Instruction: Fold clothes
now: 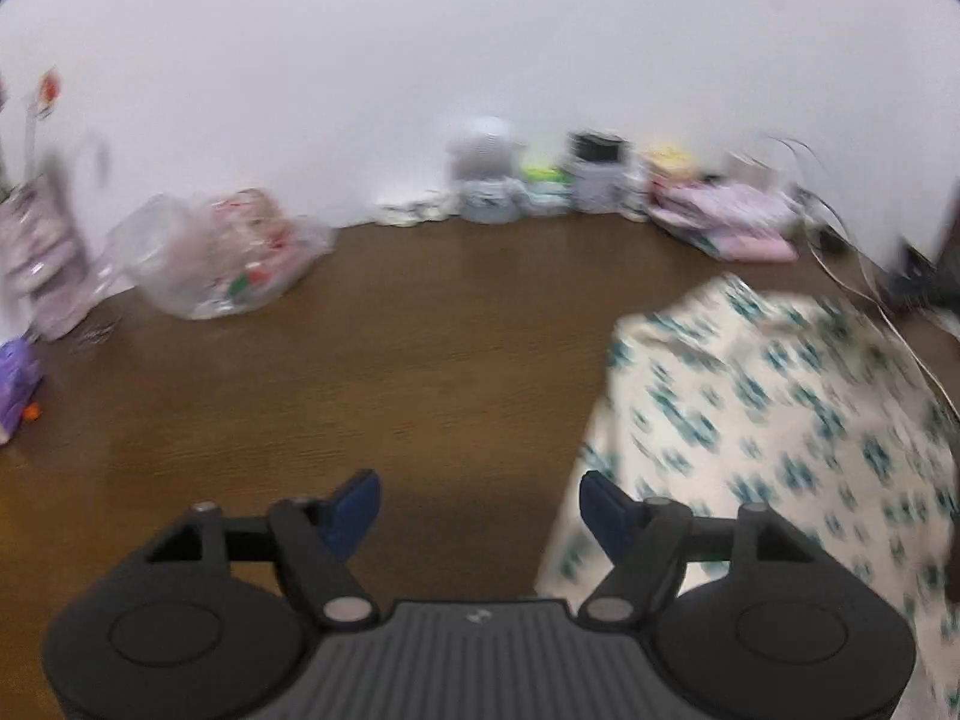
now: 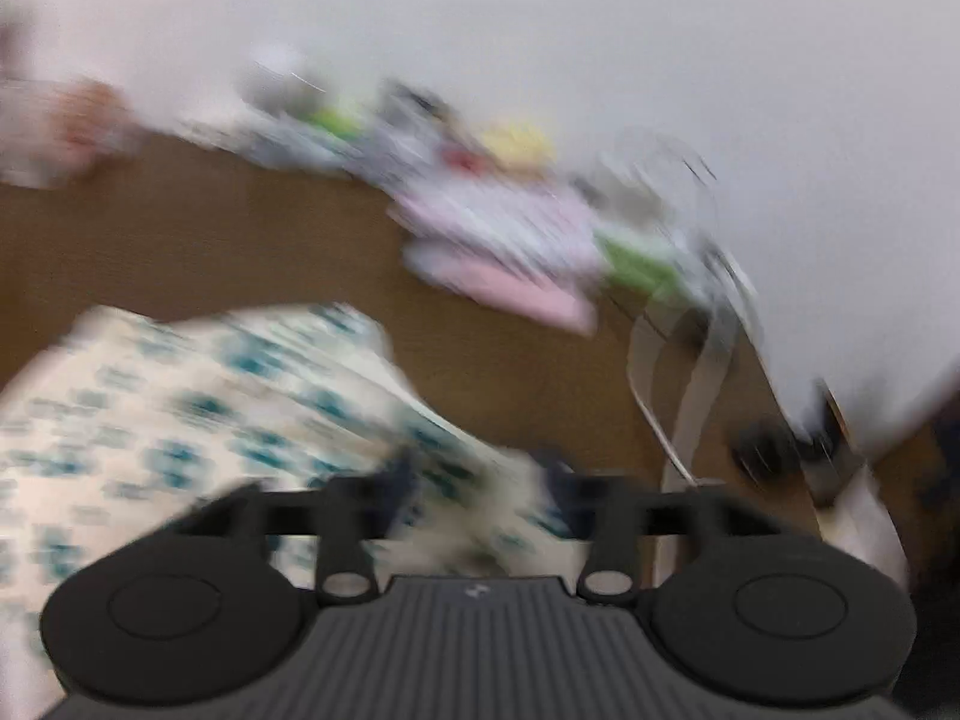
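Note:
A cream garment with a teal print (image 1: 780,420) lies bunched on the brown wooden table (image 1: 360,360), at the right of the left wrist view. My left gripper (image 1: 480,510) is open over bare wood, and its right blue pad (image 1: 606,510) sits at the cloth's left edge without gripping it. In the blurred right wrist view the same garment (image 2: 180,420) fills the lower left. My right gripper (image 2: 480,486) has its fingers wide apart, with a fold of the cloth lying between them. I cannot see its pads pressing on the fabric.
A clear plastic bag (image 1: 222,258) of small items sits at the back left, with a purple packet (image 1: 18,384) at the left edge. Jars and containers (image 1: 528,180) line the wall. Folded pink clothes (image 1: 732,222) (image 2: 510,240) and cables (image 1: 870,276) lie at the back right.

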The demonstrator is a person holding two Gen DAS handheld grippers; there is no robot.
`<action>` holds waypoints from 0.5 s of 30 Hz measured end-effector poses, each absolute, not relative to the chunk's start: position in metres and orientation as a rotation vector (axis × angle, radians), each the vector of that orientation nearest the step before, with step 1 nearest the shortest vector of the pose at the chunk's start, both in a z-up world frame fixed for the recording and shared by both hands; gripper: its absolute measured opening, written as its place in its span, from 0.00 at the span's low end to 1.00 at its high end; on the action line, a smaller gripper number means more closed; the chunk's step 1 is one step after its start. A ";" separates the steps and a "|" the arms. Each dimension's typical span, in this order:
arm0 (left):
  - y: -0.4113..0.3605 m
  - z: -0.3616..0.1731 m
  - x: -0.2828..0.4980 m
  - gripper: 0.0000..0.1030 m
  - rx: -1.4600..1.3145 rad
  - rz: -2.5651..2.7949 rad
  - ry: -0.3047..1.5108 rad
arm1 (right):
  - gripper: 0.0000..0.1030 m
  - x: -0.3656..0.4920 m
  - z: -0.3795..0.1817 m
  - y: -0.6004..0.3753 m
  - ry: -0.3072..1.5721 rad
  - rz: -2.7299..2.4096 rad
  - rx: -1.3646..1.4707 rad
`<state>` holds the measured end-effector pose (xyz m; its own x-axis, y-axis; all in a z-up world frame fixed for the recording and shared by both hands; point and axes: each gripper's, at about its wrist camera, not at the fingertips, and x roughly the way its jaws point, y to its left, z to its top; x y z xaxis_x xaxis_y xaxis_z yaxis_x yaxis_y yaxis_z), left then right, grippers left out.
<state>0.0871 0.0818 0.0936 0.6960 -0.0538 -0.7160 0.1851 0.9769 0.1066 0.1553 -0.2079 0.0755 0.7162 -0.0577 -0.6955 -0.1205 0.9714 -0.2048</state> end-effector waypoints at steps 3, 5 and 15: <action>0.079 0.061 0.096 0.51 0.180 -0.081 0.901 | 0.61 0.167 0.075 -0.148 0.772 0.311 -0.299; 0.089 0.050 0.095 0.43 0.092 -0.080 0.953 | 0.59 0.182 0.067 -0.110 0.805 0.484 -0.299; 0.084 0.053 0.042 0.07 0.028 -0.050 0.817 | 0.45 0.261 0.016 -0.107 1.024 0.224 0.142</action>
